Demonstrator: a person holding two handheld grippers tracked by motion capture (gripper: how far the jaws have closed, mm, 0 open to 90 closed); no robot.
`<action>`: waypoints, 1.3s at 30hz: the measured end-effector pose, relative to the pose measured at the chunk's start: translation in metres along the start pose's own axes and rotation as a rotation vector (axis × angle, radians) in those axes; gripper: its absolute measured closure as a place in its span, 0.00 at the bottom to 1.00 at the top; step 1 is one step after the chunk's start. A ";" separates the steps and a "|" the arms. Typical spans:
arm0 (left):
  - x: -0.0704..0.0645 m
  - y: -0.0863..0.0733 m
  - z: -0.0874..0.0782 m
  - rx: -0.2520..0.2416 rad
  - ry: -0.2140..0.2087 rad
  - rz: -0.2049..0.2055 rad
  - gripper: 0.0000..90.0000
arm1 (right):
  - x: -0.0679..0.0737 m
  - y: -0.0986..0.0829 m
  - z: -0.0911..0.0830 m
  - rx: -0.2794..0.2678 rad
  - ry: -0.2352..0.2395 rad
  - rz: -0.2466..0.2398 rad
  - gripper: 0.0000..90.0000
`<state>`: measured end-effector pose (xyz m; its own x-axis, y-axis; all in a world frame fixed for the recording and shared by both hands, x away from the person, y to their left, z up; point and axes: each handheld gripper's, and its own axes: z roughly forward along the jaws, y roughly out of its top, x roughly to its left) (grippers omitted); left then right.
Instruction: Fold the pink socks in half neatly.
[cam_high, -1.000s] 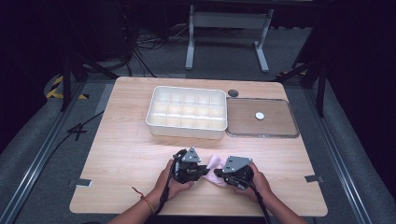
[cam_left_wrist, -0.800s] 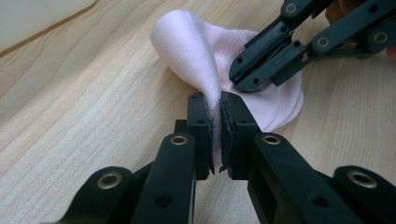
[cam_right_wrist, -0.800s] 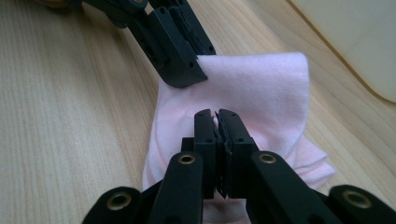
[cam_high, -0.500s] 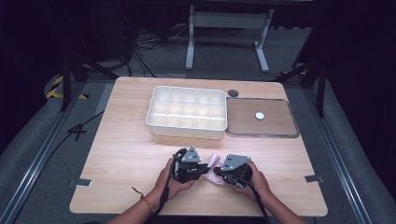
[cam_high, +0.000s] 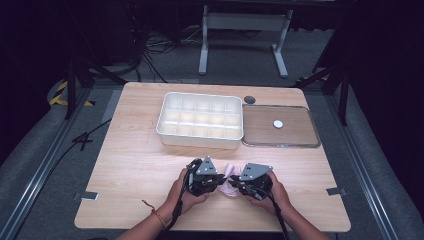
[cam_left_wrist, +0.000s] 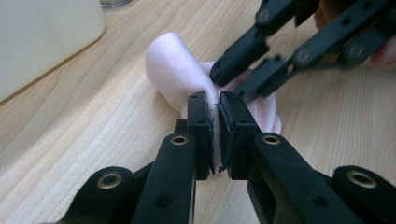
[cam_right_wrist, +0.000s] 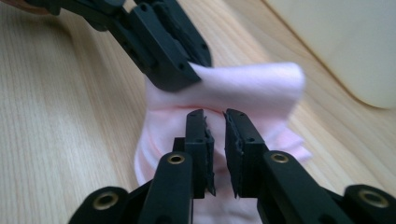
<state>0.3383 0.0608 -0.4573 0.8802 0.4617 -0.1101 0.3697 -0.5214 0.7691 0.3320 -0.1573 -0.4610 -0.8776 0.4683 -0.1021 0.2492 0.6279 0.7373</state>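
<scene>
Left gripper (cam_left_wrist: 215, 135): clamped on pink cloth (cam_left_wrist: 173, 70) | right gripper (cam_right_wrist: 215, 149): slightly parted, pinching cloth | compartment tray (cam_high: 200, 120), lid (cam_high: 280, 127): beyond, apart.

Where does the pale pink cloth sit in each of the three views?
High view: pink cloth near the table's front edge, between the two tongs.
Left gripper view: centre, its fold pinched by the left tongs, with the right tongs on it from upper right.
Right gripper view: centre, ahead of the right tongs.
Shared landmark: the white compartment tray beyond the cloth.
</scene>
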 end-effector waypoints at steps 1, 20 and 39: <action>0.000 0.000 0.000 -0.001 0.002 -0.005 0.93 | -0.001 -0.001 -0.004 0.004 -0.004 0.008 0.87; -0.018 0.007 0.006 0.000 -0.007 0.084 0.92 | 0.002 -0.006 0.007 0.044 -0.003 0.011 0.94; -0.019 0.006 0.010 0.017 -0.010 0.102 0.91 | -0.020 -0.022 -0.016 0.063 -0.009 0.055 0.90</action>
<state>0.3269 0.0419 -0.4572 0.9165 0.3983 -0.0378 0.2826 -0.5775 0.7659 0.3376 -0.1906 -0.4640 -0.8583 0.5084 -0.0687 0.3223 0.6386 0.6987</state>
